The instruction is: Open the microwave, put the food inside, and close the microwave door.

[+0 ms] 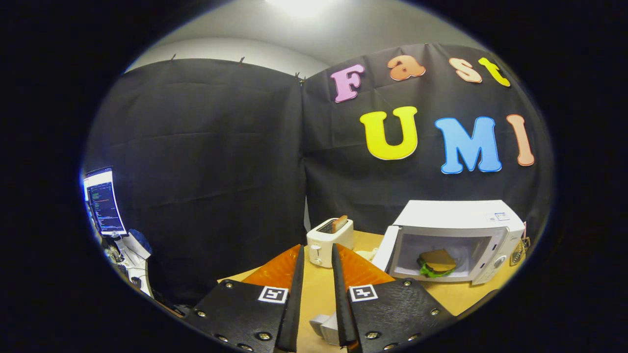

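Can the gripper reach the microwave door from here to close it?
Probably yes. The gripper holds nothing, its fingers slightly apart, and the open door of the microwave stands just beyond the fingers with bare table between. The toaster sits aside.

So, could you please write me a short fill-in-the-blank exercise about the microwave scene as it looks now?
1. The white microwave's door is ____.
2. The sandwich with green lettuce lies ____ the microwave.
3. A slice of bread sticks up from the white ____, left of the microwave.
4. The gripper's fingers hold ____ between them.

Missing words: open; inside; toaster; nothing
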`<state>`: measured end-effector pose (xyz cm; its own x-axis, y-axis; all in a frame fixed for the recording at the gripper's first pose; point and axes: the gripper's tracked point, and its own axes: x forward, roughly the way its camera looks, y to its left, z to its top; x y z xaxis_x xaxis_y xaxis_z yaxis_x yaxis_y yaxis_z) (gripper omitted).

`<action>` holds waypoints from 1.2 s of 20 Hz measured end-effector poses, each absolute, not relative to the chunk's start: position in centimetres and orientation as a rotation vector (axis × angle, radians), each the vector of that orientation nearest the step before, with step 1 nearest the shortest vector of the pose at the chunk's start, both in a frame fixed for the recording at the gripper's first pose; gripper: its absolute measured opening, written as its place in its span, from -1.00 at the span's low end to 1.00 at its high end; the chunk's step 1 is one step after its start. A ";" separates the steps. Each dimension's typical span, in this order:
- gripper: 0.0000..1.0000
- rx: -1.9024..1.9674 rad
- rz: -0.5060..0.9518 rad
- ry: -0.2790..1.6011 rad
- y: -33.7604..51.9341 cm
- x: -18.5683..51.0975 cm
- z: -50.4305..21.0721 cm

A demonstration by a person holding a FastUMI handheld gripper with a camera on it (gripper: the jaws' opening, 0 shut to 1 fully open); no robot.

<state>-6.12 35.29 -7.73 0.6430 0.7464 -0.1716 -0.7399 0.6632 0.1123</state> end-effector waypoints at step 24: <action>-0.96 -0.028 0.959 0.549 39.2 -11.4 -20.8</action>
<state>-11.41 39.16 -20.80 0.4494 0.7682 -0.4560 -0.7820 0.5851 0.2149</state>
